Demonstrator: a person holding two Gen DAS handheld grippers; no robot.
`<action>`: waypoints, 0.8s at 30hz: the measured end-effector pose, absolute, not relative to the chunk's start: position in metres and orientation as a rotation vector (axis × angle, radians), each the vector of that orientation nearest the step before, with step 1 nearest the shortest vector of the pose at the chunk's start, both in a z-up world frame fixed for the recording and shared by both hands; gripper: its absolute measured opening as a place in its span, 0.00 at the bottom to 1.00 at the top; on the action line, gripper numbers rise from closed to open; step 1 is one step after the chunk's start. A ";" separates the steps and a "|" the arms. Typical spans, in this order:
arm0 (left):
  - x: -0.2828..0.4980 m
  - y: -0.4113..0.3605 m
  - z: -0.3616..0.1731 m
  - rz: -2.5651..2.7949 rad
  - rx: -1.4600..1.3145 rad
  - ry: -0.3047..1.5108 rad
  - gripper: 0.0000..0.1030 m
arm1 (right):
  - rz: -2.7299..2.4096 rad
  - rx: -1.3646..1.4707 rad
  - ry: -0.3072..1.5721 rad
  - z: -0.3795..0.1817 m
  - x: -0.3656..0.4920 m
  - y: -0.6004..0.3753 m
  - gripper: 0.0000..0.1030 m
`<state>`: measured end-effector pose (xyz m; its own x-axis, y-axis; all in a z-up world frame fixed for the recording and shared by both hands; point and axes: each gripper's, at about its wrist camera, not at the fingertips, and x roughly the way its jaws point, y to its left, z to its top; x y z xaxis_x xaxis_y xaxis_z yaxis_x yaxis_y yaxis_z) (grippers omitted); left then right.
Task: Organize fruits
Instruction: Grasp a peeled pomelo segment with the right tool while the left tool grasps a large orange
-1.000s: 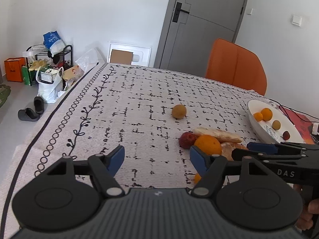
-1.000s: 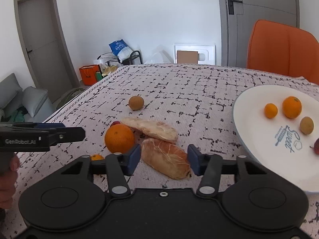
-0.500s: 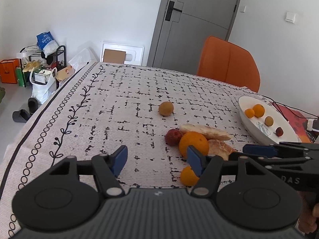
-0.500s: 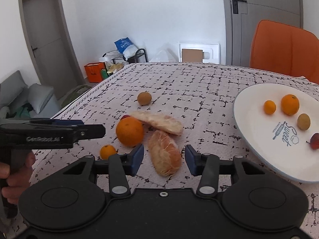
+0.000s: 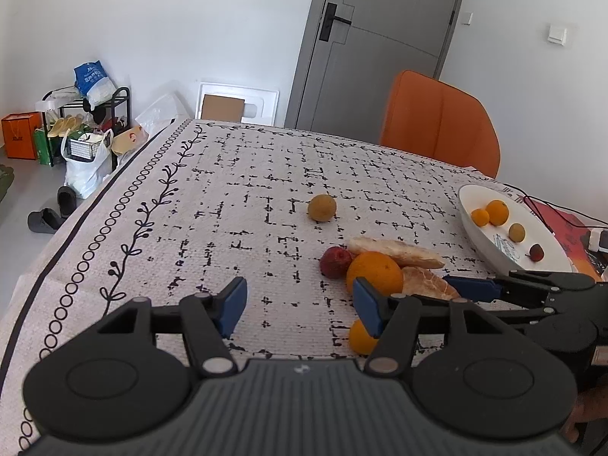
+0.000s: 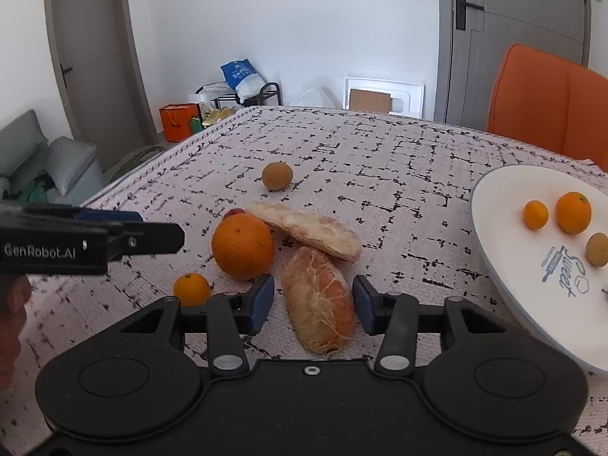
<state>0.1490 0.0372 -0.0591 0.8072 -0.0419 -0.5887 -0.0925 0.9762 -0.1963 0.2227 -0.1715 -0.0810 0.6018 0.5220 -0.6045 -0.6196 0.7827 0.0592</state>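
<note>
- The peeled pomelo segment (image 6: 318, 304), pale and veined, lies on the tablecloth (image 6: 380, 159) between the spread blue pads of the right gripper (image 6: 313, 300); contact cannot be told.
- Touching it behind: a second segment (image 6: 307, 233) and a large orange (image 6: 243, 245); a small orange (image 6: 192, 288) sits near, a brown round fruit (image 6: 277, 176) well apart.
- The white plate (image 6: 494, 205) on the right holds two oranges, a brown fruit, and a red one.
- The left gripper (image 5: 300, 304) hovers with jaws apart, empty, over bare woven cloth.
</note>
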 end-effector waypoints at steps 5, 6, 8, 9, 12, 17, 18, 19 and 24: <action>0.155 0.031 -0.060 0.014 -0.210 0.635 0.58 | 0.679 -0.138 0.665 -0.079 0.222 -0.179 0.32; 0.156 0.030 -0.061 0.008 -0.208 0.637 0.58 | 0.683 -0.137 0.666 -0.079 0.221 -0.180 0.32; 0.157 0.026 -0.061 -0.001 -0.202 0.637 0.58 | 0.680 -0.139 0.660 -0.079 0.218 -0.183 0.32; 0.158 0.024 -0.061 -0.007 -0.201 0.637 0.58 | 0.678 -0.135 0.659 -0.079 0.217 -0.184 0.32; 0.160 0.019 -0.061 -0.023 -0.198 0.636 0.58 | 0.669 -0.116 0.662 -0.078 0.213 -0.190 0.31; 0.167 0.009 -0.064 -0.049 -0.183 0.643 0.58 | 0.643 -0.108 0.646 -0.073 0.208 -0.202 0.31; 0.169 0.007 -0.065 -0.052 -0.180 0.645 0.58 | 0.639 -0.105 0.642 -0.071 0.207 -0.205 0.31; 0.171 0.005 -0.066 -0.056 -0.177 0.648 0.58 | 0.635 -0.102 0.638 -0.070 0.207 -0.207 0.31; 0.180 -0.005 -0.072 -0.063 -0.152 0.662 0.58 | 0.614 -0.098 0.644 -0.069 0.205 -0.215 0.31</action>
